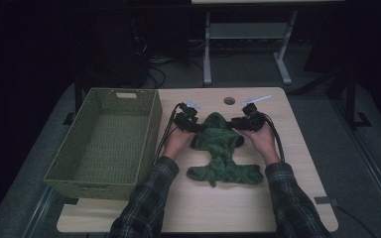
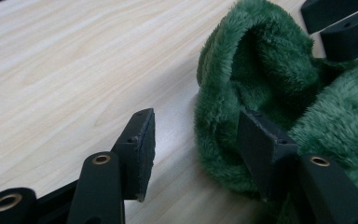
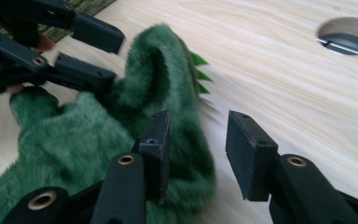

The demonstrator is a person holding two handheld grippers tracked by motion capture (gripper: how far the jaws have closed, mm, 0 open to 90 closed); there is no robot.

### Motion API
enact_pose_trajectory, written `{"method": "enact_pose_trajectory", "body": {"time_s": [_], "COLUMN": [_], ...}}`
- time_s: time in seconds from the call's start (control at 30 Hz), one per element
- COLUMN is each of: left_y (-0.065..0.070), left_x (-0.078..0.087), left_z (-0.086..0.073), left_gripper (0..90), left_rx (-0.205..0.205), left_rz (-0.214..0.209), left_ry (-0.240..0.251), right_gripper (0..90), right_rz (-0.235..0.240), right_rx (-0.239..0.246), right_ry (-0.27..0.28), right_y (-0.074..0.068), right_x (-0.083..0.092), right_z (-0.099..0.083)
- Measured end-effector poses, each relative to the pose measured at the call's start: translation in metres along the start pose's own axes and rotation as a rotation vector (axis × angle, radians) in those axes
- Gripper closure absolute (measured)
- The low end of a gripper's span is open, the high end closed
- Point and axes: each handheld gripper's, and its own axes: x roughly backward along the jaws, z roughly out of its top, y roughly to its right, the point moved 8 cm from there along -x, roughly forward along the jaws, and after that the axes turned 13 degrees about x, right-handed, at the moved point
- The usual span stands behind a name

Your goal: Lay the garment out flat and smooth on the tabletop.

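My left gripper (image 2: 193,140) stands released: in its own view one jaw sits low centre over bare wood, the other is pushed into the fleece low right, and no fold is pinched between them. My right gripper (image 3: 196,156) is released too, one jaw against the green pile at lower centre, the other over bare wood to its right, with a strip of fleece edge in the gap.

The thing I am working on is a green fleece garment (image 1: 222,151), lying flat at the centre of the high view. Its hood (image 2: 261,60) stands up at upper right of the left gripper view; in the right gripper view small bright green spikes (image 3: 199,74) jut from it at upper centre. In the high view the left gripper (image 1: 194,124) is at the hood's left side and the right gripper (image 1: 235,122) at its right, each touching the fleece.

I can read no brand, label or writing anywhere.

The table (image 1: 297,163) is pale wood, with a round cable hole (image 1: 229,100) above the hood. A woven green basket (image 1: 106,141) takes the left of the high view, just beside the left hand (image 1: 176,141). Plaid sleeves (image 1: 146,203) come in from the bottom edge. Beyond the table, in the dark upper part of that frame, stand a grey desk frame (image 1: 245,44) and loose cables (image 1: 151,64).
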Motion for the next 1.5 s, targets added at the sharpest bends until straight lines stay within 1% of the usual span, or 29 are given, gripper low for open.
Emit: {"method": "enact_pose_trajectory", "body": {"time_s": [0.03,0.07,0.13,0.23,0.27,0.3,0.37,0.43,0.47,0.5,0.53,0.6,0.67,0.7,0.73,0.8,0.83,0.87,0.93,1.03,1.07,1.17,1.23,1.27,1.3,1.37,1.4,1.43,1.5], "left_y": [0.0,-0.002,-0.003,-0.003,-0.002,-0.002,-0.001,0.0,0.0,0.001,0.001,0.002,0.001,0.001,-0.001,-0.003,-0.003,-0.003,-0.002,-0.004,-0.004,-0.003,-0.003,-0.004,-0.004,-0.006,-0.006,-0.005,-0.004], "left_x": [-0.001,-0.002,-0.006,-0.01,-0.011,-0.012,-0.013,-0.013,-0.013,-0.013,-0.011,-0.009,-0.003,-0.001,0.002,0.005,0.006,0.005,0.001,-0.01,-0.013,-0.018,-0.019,-0.02,-0.022,-0.021,-0.019,-0.016,-0.008], "left_z": [-0.001,-0.002,-0.005,-0.01,-0.011,-0.012,-0.014,-0.016,-0.016,-0.017,-0.017,-0.013,-0.007,-0.004,-0.001,0.003,0.005,0.006,0.005,-0.003,-0.005,-0.008,-0.009,-0.01,-0.012,-0.012,-0.011,-0.008,-0.003], "left_gripper": [46.7,47.1,48.6,53.7,55.2,57.4,65.0,77.8,81.8,84.7,86.1,86.7,87.2,87.2,87.2,87.2,87.3,87.3,87.0,86.5,86.4,86.4,86.0,85.3,83.8,78.1,73.7,72.0,70.8], "left_rx": [0.002,0.0,0.006,0.001,0.002,-0.002,-0.017,-0.026,-0.032,-0.035,-0.05,-0.041,-0.046,-0.039,-0.044,-0.027,-0.024,-0.029,-0.041,-0.056,-0.046,-0.052,-0.062,-0.058,-0.052,-0.04,-0.03,-0.025,-0.034], "left_rz": [-0.003,0.0,-0.012,-0.025,-0.031,-0.035,-0.041,-0.047,-0.049,-0.05,-0.04,-0.028,-0.014,-0.008,0.004,0.001,-0.004,0.001,0.012,0.032,0.03,0.03,0.035,0.034,0.033,0.033,0.026,0.021,0.013], "left_ry": [-0.007,-0.015,-0.035,-0.058,-0.063,-0.068,-0.087,-0.103,-0.11,-0.114,-0.119,-0.087,-0.06,-0.037,-0.023,0.015,0.03,0.039,0.037,0.003,0.003,-0.005,-0.013,-0.02,-0.026,-0.027,-0.02,-0.008,0.007], "right_gripper": [60.3,60.8,61.0,70.3,72.6,76.7,81.8,85.1,85.9,86.2,86.4,86.5,86.5,86.6,86.7,86.8,87.1,87.1,87.1,87.0,87.0,87.0,86.9,86.7,85.7,78.5,75.5,71.9,69.2], "right_rz": [-0.002,-0.002,0.014,0.014,0.015,0.027,0.024,0.026,0.02,0.017,0.015,-0.002,-0.016,-0.025,-0.036,-0.052,-0.052,-0.052,-0.058,-0.085,-0.084,-0.076,-0.081,-0.078,-0.075,-0.085,-0.084,-0.08,-0.072], "right_rx": [0.002,0.005,0.0,0.01,0.016,0.013,0.023,0.024,0.034,0.026,0.032,0.034,0.029,0.033,0.034,0.036,0.025,0.024,0.02,0.024,0.014,-0.003,-0.007,-0.02,-0.024,-0.02,-0.012,-0.016,-0.021], "right_ry": [0.001,-0.011,-0.059,-0.09,-0.087,-0.086,-0.098,-0.093,-0.087,-0.088,-0.082,-0.086,-0.072,-0.063,-0.054,-0.04,-0.034,-0.03,-0.038,-0.064,-0.075,-0.097,-0.087,-0.079,-0.076,-0.084,-0.078,-0.07,-0.04], "right_y": [-0.001,-0.002,-0.003,-0.004,-0.004,-0.005,-0.006,-0.006,-0.004,-0.004,-0.003,0.0,0.003,0.005,0.007,0.012,0.014,0.016,0.017,0.021,0.021,0.022,0.022,0.022,0.022,0.022,0.022,0.021,0.02], "right_x": [-0.003,-0.007,-0.016,-0.022,-0.023,-0.023,-0.022,-0.019,-0.017,-0.014,-0.013,-0.006,0.002,0.006,0.011,0.019,0.022,0.024,0.023,0.014,0.01,0.002,0.0,0.0,0.0,0.001,0.002,0.005,0.012], "right_z": [0.001,0.0,-0.003,-0.008,-0.008,-0.009,-0.011,-0.012,-0.013,-0.013,-0.014,-0.014,-0.013,-0.012,-0.011,-0.011,-0.012,-0.013,-0.017,-0.027,-0.031,-0.043,-0.048,-0.048,-0.048,-0.048,-0.047,-0.045,-0.04]}}
